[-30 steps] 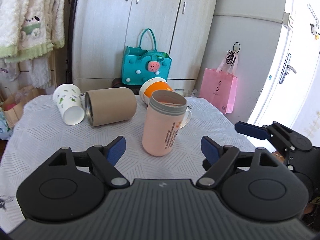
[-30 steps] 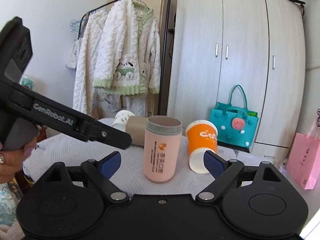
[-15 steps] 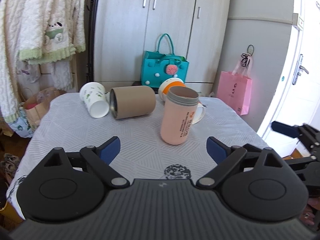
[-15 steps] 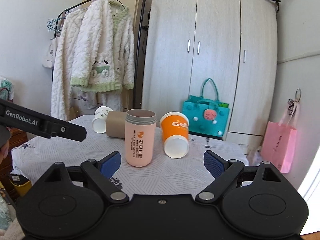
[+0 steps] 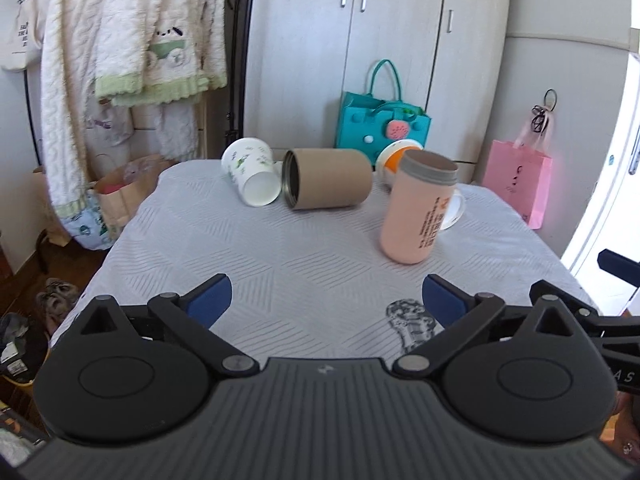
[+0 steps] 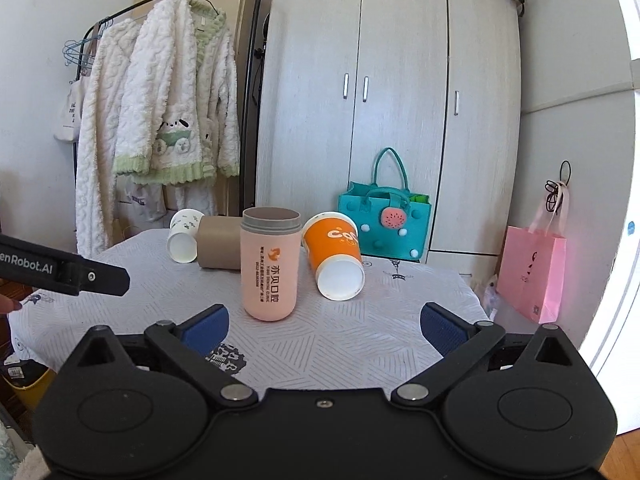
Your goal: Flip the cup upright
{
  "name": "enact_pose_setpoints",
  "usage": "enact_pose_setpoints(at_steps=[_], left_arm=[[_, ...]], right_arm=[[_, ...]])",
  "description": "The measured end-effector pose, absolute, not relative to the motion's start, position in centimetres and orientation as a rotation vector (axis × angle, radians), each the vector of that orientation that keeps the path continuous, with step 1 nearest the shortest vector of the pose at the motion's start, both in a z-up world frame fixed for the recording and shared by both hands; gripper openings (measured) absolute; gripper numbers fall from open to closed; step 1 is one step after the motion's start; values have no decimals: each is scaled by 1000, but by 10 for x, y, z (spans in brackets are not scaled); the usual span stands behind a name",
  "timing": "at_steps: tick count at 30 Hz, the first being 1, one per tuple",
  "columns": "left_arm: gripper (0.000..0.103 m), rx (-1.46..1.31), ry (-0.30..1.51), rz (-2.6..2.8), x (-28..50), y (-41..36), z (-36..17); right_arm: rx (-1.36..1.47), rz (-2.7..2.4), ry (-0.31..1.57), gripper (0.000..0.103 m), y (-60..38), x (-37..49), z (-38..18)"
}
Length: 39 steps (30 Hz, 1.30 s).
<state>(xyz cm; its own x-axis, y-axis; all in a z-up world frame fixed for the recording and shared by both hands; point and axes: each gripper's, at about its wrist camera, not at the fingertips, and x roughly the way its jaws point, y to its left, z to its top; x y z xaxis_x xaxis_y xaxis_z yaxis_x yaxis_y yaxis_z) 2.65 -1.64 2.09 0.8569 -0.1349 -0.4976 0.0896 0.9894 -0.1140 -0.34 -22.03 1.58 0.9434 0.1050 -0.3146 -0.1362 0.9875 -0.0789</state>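
Observation:
A pink cup (image 5: 416,210) with a grey rim stands upright on the white tablecloth (image 5: 300,260); it also shows in the right wrist view (image 6: 270,264). An orange paper cup (image 6: 334,254) lies on its side just right of it, mostly hidden behind it in the left wrist view (image 5: 390,162). A brown tube (image 5: 326,178) and a white printed cup (image 5: 252,170) lie on their sides further back. My left gripper (image 5: 326,302) is open and empty over the table's near edge. My right gripper (image 6: 324,326) is open and empty, short of the pink cup.
A clothes rack with white fleece jackets (image 6: 168,120) stands left of the table. A wardrobe (image 6: 392,100), a teal bag (image 6: 384,220) and a pink bag (image 6: 534,276) are behind and to the right. The left gripper's body (image 6: 60,270) juts in from the left.
Both grippers have pulled back from the pink cup, which now looks smaller and farther away. The cups and tube have not moved. Both grippers stayed open.

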Motion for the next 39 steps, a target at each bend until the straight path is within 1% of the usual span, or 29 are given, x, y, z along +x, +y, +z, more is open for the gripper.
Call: enact_pose_setpoints(at_steps=[5, 17, 23, 30, 39], left_arm=[[103, -101, 535, -97, 21, -10, 20], [103, -23, 510, -59, 11, -14, 10], [103, -18, 521, -51, 10, -13, 6], [103, -43, 512, -47, 10, -12, 3], [103, -2, 548, -93, 17, -13, -1]], right_arm=[[-96, 91, 330, 103, -212, -5, 13], [-70, -4, 394, 103, -211, -4, 5], [-88, -38, 401, 103, -209, -5, 2], [-38, -50, 413, 103, -211, 0, 1], [0, -57, 433, 103, -210, 6, -4]])
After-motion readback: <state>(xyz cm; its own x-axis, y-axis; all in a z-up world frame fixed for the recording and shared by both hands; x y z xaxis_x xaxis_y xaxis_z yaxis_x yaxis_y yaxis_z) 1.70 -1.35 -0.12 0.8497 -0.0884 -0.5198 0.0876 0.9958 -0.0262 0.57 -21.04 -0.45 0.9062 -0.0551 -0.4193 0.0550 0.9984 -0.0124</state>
